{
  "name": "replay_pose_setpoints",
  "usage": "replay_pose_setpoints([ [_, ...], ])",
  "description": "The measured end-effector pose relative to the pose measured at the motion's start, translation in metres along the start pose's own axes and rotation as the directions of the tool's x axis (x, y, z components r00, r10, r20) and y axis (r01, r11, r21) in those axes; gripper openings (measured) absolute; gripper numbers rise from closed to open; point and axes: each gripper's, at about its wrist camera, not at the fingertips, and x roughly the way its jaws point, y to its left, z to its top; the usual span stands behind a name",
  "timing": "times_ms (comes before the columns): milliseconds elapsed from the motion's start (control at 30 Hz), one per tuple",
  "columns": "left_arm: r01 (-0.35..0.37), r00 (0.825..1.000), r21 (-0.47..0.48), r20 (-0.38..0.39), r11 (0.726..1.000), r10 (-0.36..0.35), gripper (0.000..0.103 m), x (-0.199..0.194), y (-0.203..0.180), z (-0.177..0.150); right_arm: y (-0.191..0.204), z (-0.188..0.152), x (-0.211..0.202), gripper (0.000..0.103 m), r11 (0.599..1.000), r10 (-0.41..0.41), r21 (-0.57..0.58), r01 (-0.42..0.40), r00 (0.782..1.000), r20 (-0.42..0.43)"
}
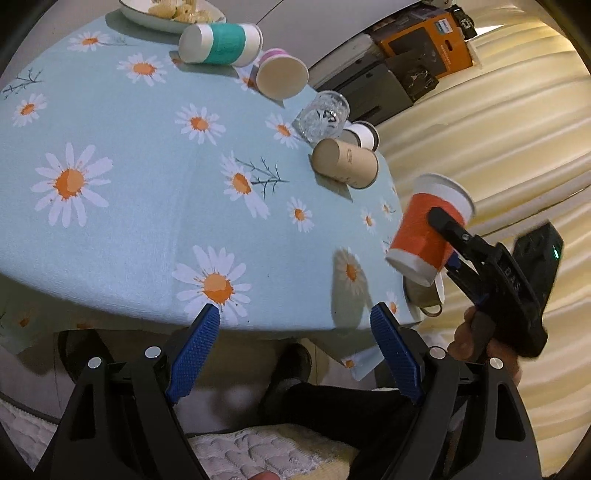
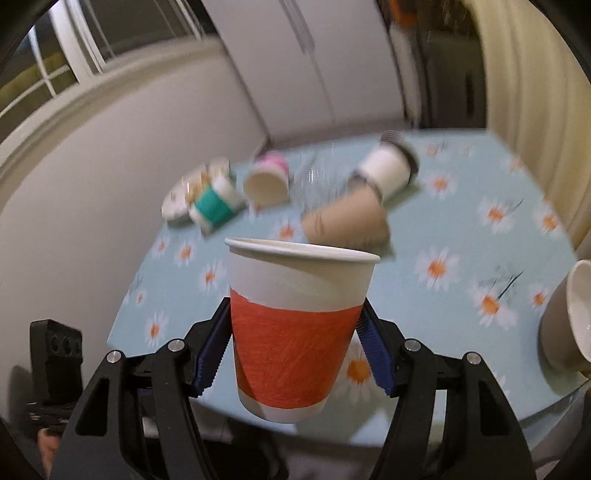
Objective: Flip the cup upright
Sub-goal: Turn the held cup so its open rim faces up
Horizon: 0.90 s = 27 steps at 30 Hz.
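Observation:
My right gripper (image 2: 293,328) is shut on an orange-sleeved white paper cup (image 2: 295,332), held rim up above the near edge of the table. In the left wrist view the same cup (image 1: 424,229) hangs tilted off the table's right edge, with the right gripper (image 1: 443,225) around it. My left gripper (image 1: 295,325) is open and empty, its blue pads (image 1: 384,332) level with the table's front edge.
On the daisy tablecloth (image 1: 129,147) lie a teal cup (image 1: 221,42), a pink cup (image 1: 280,74), a brown cup (image 1: 345,164) and a white cup (image 1: 364,134), all on their sides, beside a clear glass (image 1: 325,114). A plate of food (image 1: 166,13) is at the back. A beige mug (image 2: 569,317) stands at the right.

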Motion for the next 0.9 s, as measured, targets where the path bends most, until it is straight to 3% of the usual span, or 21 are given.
replay_pose_setpoints([
  [100,-0.012,1.0,0.007,0.023,1.0,0.011,0.082,-0.005,0.0,0.0,0.008,-0.01,-0.008,0.066,0.999,-0.031,-0.023,0.034,0.992,0.122],
  [167,-0.012,0.999,0.009,0.031,1.0,0.012,0.082,-0.008,0.0,-0.001,0.016,-0.019,-0.016,0.066,0.995,-0.055,-0.074,0.074,0.973,0.226],
  [367,-0.007,0.999,0.015,0.051,1.0,0.006,0.082,-0.01,-0.001,-0.002,0.033,-0.044,-0.012,0.066,0.969,-0.123,-0.145,0.2,0.9,0.419],
  [533,0.0,0.998,0.011,0.064,1.0,-0.001,0.082,-0.012,-0.001,-0.001,0.031,-0.066,0.0,0.066,0.941,-0.2,-0.139,0.307,0.841,0.503],
  [667,0.001,0.998,0.009,0.067,1.0,-0.001,0.082,-0.012,0.0,-0.001,0.025,-0.074,0.01,0.066,0.937,-0.209,-0.139,0.321,0.834,0.511],
  [900,-0.023,0.997,0.017,0.07,1.0,0.022,0.082,-0.011,-0.001,-0.002,0.021,-0.085,0.032,0.066,0.928,-0.216,-0.166,0.334,0.844,0.491],
])
